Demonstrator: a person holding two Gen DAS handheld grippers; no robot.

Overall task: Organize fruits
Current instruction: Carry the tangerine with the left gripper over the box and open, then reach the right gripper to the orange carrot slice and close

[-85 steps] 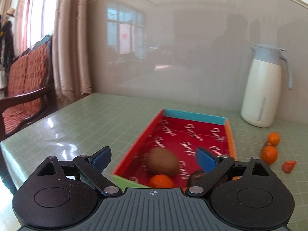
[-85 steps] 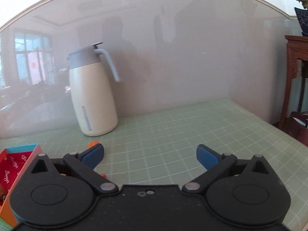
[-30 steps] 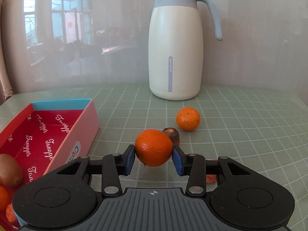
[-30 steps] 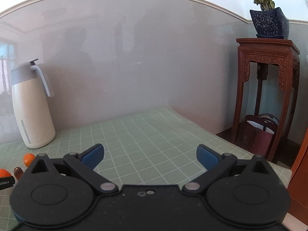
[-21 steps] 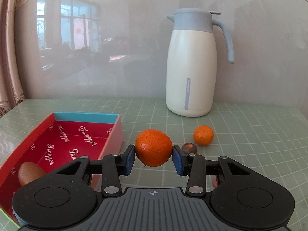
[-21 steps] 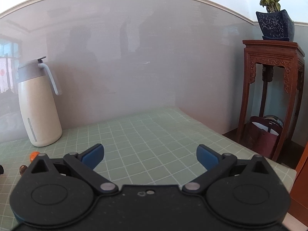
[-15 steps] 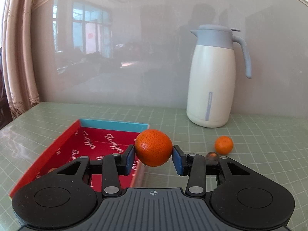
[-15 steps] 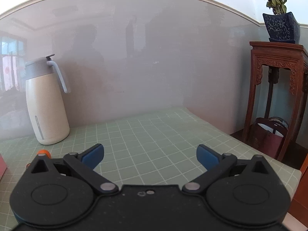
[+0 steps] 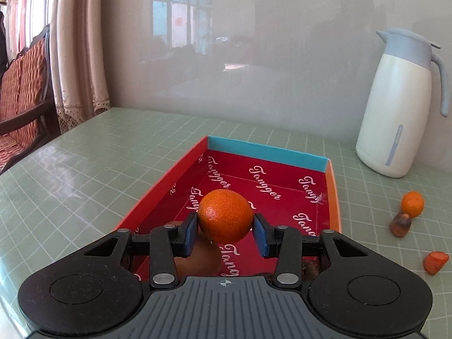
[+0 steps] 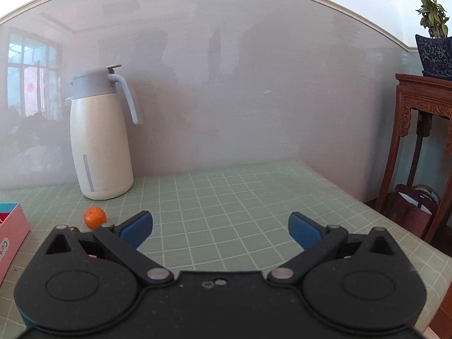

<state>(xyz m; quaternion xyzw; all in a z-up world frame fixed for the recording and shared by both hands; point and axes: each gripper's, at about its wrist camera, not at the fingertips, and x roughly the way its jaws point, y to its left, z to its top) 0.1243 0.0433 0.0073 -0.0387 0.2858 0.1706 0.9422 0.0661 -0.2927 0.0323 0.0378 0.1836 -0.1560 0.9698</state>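
Green gridded table [image 9: 84,175] against a glossy grey wall, a red box [image 9: 271,180] in the middle.
Over the box's near end, the left gripper [image 9: 225,230] clamps an orange [image 9: 225,215] between its blue pads, above a kiwi [image 9: 197,260] lying inside. The right gripper [image 10: 220,226] hangs with jaws spread wide and empty. A smaller orange [image 9: 412,203] sits on the table near the white jug [image 9: 395,113].

Bright daylight enters from the window [image 9: 25,14] on the left, leaving glare on the table's [image 9: 62,169] near left corner. The glossy wall [image 10: 254,99] shows hazy reflections. Both views are sharp, bowed at the edges, dark-cornered.
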